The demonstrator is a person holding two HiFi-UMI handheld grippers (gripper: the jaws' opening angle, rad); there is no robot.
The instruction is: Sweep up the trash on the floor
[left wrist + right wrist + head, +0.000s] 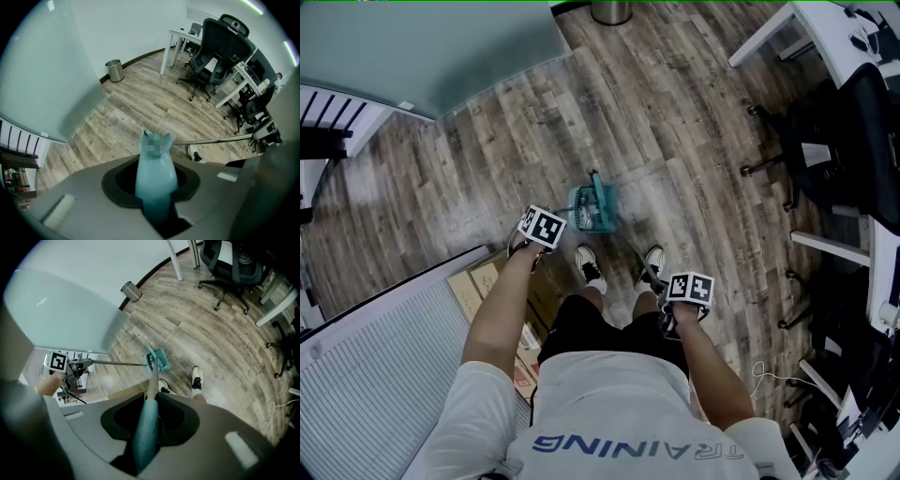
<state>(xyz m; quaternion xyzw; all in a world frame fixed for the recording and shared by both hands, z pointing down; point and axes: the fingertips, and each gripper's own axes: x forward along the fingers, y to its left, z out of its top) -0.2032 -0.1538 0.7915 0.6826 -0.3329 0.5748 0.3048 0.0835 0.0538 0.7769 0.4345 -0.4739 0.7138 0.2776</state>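
A teal dustpan and brush set (592, 208) rests on the wooden floor just ahead of the person's shoes (592, 268). Two long poles rise from it. My left gripper (540, 234) points straight down and is shut on a teal handle (156, 173), whose tip sticks out past the jaws. My right gripper (687, 292) is shut on the teal grip (146, 427) of the other pole, which runs down to the set (158, 359). In the right gripper view the left gripper (70, 367) holds its pole (117, 363) level with the set. I cannot make out any trash.
A steel bin (611, 11) stands by the far wall. Black office chairs (839, 131) and white desks (769, 33) fill the right side. Cardboard boxes (483, 279) and a white slatted panel (384, 375) lie at the left. A frosted glass wall (422, 47) closes the back left.
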